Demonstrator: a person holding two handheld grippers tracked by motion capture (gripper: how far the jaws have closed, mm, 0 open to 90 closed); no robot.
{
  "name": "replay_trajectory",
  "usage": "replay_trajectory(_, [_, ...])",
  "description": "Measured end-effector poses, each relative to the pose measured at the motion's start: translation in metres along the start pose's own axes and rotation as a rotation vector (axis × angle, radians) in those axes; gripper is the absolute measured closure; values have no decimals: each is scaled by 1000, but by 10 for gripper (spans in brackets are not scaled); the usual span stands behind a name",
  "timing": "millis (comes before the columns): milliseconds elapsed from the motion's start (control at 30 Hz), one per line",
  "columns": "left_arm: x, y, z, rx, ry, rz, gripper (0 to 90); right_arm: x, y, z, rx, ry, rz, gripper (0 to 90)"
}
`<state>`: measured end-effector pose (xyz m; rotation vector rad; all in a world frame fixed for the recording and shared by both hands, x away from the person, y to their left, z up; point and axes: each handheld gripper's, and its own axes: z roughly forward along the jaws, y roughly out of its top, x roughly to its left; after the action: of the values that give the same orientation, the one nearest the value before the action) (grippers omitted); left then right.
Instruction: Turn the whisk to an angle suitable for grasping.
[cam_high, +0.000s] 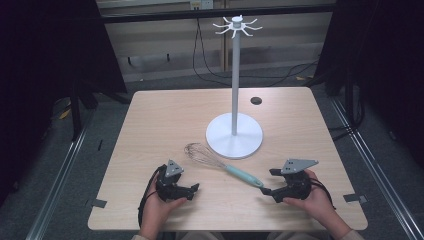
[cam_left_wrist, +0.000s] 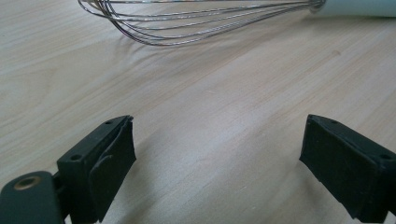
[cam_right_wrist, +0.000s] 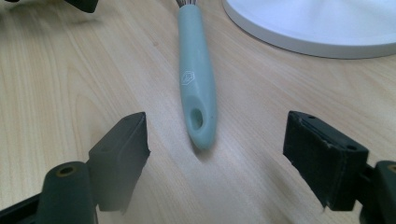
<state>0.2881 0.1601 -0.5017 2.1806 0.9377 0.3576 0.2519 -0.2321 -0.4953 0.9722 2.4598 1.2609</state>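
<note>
The whisk (cam_high: 220, 163) lay on the worktop (cam_high: 150, 125). The right gripper (cam_high: 267, 182) faced its handle tip, jaws wide and empty; the left gripper (cam_high: 196, 189) likewise stood wide.

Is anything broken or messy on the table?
Nothing looks broken or spilled. The whisk lies flat on the table beside the round base of the white hook stand, whose hooks up top are all empty. The whisk's wires look unbent, and its handle has a hole at the end for hanging.

Wooden table (cam_high: 165, 120) bears a whisk (cam_high: 220, 164) and white stand (cam_high: 234, 135).
</note>
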Motion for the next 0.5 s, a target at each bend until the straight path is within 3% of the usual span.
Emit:
replay_trajectory(233, [1, -1, 0, 0, 2, 3, 97, 0, 2, -1, 2, -4, 6, 275])
replay_trajectory(500, [0, -1, -1, -2, -1, 3, 98, 2, 3, -1, 25, -4, 3, 415])
